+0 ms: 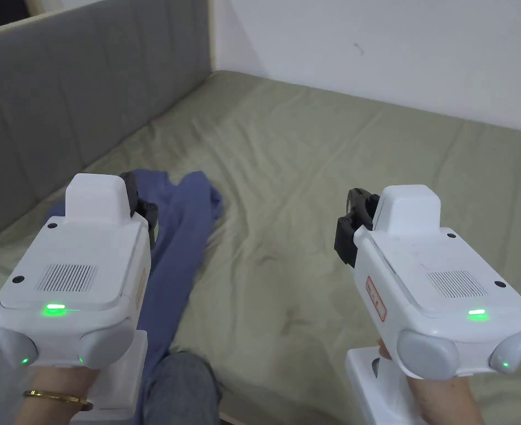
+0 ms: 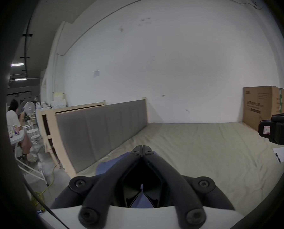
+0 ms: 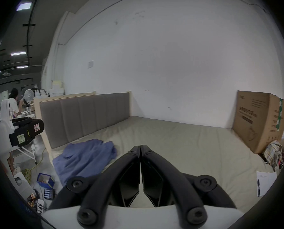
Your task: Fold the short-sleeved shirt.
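Left gripper [image 2: 142, 147] closed above blue shirt [image 3: 86, 156], right gripper [image 3: 140, 147] closed, level.

Wide bed [image 1: 331, 166] under a wrinkled olive sheet. Blue shirt [image 1: 179, 238] crumpled near the left edge; paper [image 3: 264, 183] lying far right.

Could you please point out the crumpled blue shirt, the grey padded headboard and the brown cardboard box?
Crumpled blue shirt [image 3: 81, 156]: right gripper view, middle of the bunched cloth.
Grey padded headboard [image 3: 85, 115]: right gripper view, central panel.
Brown cardboard box [image 3: 255, 120]: right gripper view, broad front face.
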